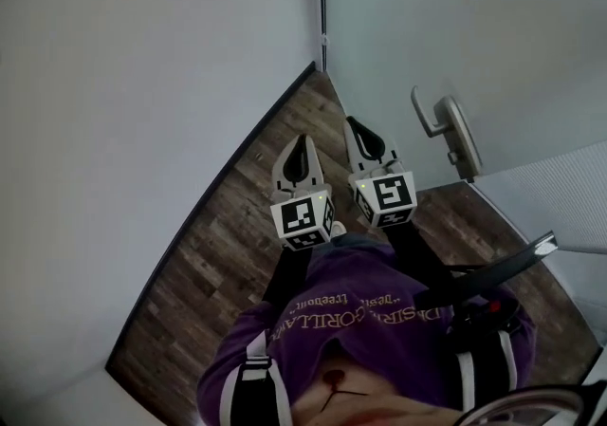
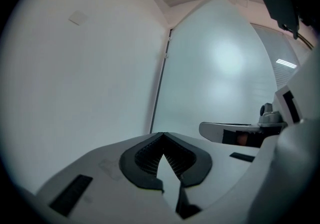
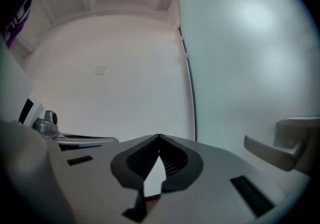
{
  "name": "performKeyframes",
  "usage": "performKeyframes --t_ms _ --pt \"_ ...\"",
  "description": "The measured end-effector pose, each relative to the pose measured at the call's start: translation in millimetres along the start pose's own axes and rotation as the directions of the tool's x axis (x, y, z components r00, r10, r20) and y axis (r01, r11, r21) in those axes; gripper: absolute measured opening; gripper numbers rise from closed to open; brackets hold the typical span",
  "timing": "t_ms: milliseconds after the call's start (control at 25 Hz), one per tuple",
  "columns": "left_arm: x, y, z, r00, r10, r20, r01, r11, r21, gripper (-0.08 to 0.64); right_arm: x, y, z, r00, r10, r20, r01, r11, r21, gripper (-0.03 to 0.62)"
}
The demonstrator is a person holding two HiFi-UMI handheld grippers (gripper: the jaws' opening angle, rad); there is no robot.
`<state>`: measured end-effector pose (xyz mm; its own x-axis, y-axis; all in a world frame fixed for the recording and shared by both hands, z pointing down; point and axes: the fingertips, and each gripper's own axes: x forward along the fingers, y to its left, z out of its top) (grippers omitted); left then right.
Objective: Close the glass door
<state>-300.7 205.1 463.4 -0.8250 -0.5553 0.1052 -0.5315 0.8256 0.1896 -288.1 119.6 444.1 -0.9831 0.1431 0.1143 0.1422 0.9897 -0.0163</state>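
The frosted glass door (image 1: 455,26) stands at the right, with its vertical edge (image 1: 321,7) meeting the white wall in the corner. A grey lever handle (image 1: 448,130) sticks out of the door. My left gripper (image 1: 303,144) and right gripper (image 1: 353,122) hang side by side over the floor and point toward that corner. Both are shut with nothing between the jaws. The right gripper is just left of the handle and apart from it. In the right gripper view the handle (image 3: 280,147) is at the lower right, beyond the gripper (image 3: 159,136). The left gripper (image 2: 162,134) faces the door's edge (image 2: 161,78).
A white wall (image 1: 142,83) closes off the left side. A narrow wedge of dark wood floor (image 1: 237,225) runs between the wall and the door. A second frosted panel (image 1: 569,196) stands at the lower right. The person's purple shirt (image 1: 360,320) and black straps fill the bottom of the head view.
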Motion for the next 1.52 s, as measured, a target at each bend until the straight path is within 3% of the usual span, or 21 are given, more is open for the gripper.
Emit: performKeyframes --t_ms 160,280,400,560,680,800,880,920,960,1040,1160,1320,1400,1520 --pt "29.9 -30.2 1.2 0.990 -0.142 -0.023 0.142 0.990 -0.013 0.002 -13.3 -35.0 -0.6 0.991 -0.136 0.002 0.136 0.991 0.016 -0.011" --pt "51.7 -51.1 5.6 0.970 -0.241 -0.033 0.241 0.970 0.007 0.002 -19.0 -54.9 4.5 0.975 -0.221 0.010 0.221 0.975 0.030 -0.011" --pt "75.1 -77.9 6.4 0.924 -0.376 -0.070 0.379 0.925 0.035 0.002 -28.8 -71.6 14.7 0.942 -0.334 0.041 0.332 0.942 0.056 -0.011" --pt "93.3 -108.3 1.3 0.843 -0.520 -0.138 0.534 0.840 0.099 0.000 -43.4 -87.9 22.0 0.877 -0.478 0.050 0.474 0.877 0.080 -0.011" --pt "90.9 -129.1 0.3 0.734 -0.657 -0.173 0.678 0.722 0.135 0.002 -50.9 -91.1 22.8 0.833 -0.550 0.055 0.546 0.834 0.081 -0.011" --pt "91.9 -153.2 2.9 0.631 -0.748 -0.206 0.775 0.597 0.207 0.002 -70.6 -97.6 20.8 0.759 -0.649 0.046 0.644 0.760 0.093 -0.011" --pt "87.9 -174.2 3.0 0.536 -0.808 -0.244 0.836 0.466 0.289 0.010 -86.7 -102.2 17.9 0.701 -0.713 0.032 0.707 0.700 0.100 -0.011" --pt "86.5 -181.7 -1.1 0.494 -0.826 -0.273 0.853 0.398 0.338 0.088 -93.4 -103.6 16.8 0.678 -0.734 0.027 0.728 0.677 0.105 -0.011" --pt "86.9 -186.1 -8.7 0.468 -0.829 -0.306 0.856 0.338 0.391 0.152 -99.2 -104.3 16.3 0.660 -0.751 0.023 0.745 0.658 0.112 -0.011" --pt "92.5 -191.8 -24.5 0.457 -0.812 -0.362 0.826 0.237 0.510 0.203 -111.7 -104.9 14.4 0.620 -0.784 0.014 0.778 0.617 0.120 -0.011" --pt "100.0 -203.9 -31.8 0.479 -0.792 -0.380 0.703 0.087 0.705 0.245 -133.4 -105.9 10.9 0.552 -0.834 0.004 0.827 0.548 0.124 -0.011" --pt "99.6 -218.0 -42.4 0.468 -0.795 -0.386 0.529 -0.098 0.843 0.245 -157.4 -108.2 9.5 0.493 -0.870 -0.002 0.863 0.489 0.126 -0.011" --pt "98.8 -223.1 -51.7 0.460 -0.791 -0.404 0.469 -0.170 0.867 0.247 -166.7 -109.1 7.4 0.471 -0.882 -0.002 0.876 0.467 0.125 -0.011" --pt "92.8 -234.1 -60.3 0.428 -0.801 -0.419 0.431 -0.227 0.873 0.247 -176.8 -111.2 3.6 0.449 -0.894 -0.007 0.887 0.444 0.128 -0.011"
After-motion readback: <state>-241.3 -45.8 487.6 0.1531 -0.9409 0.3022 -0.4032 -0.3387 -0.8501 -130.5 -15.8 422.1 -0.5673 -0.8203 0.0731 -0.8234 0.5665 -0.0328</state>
